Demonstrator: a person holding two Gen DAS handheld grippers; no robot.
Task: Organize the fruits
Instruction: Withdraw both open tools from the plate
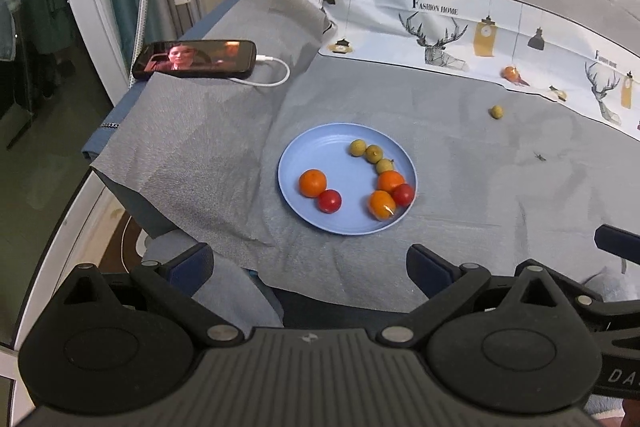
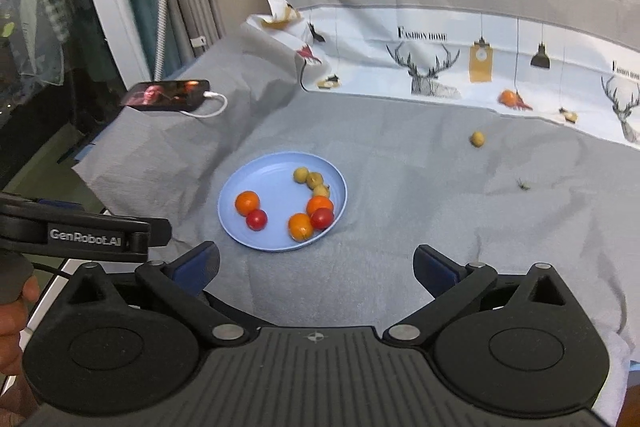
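On grey cloth [image 1: 460, 155], blue plate [image 1: 304, 151] of fruit (eight pieces), both claws wide, empty.

Left gripper [image 1: 308, 263] and right gripper [image 2: 316, 263] — both fingers spread wide, empty.

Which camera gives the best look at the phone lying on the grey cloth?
The left wrist view: the phone is larger and sharper there, its lit screen and white cable clear. In the right wrist view the phone is smaller, its screen a reddish blur.
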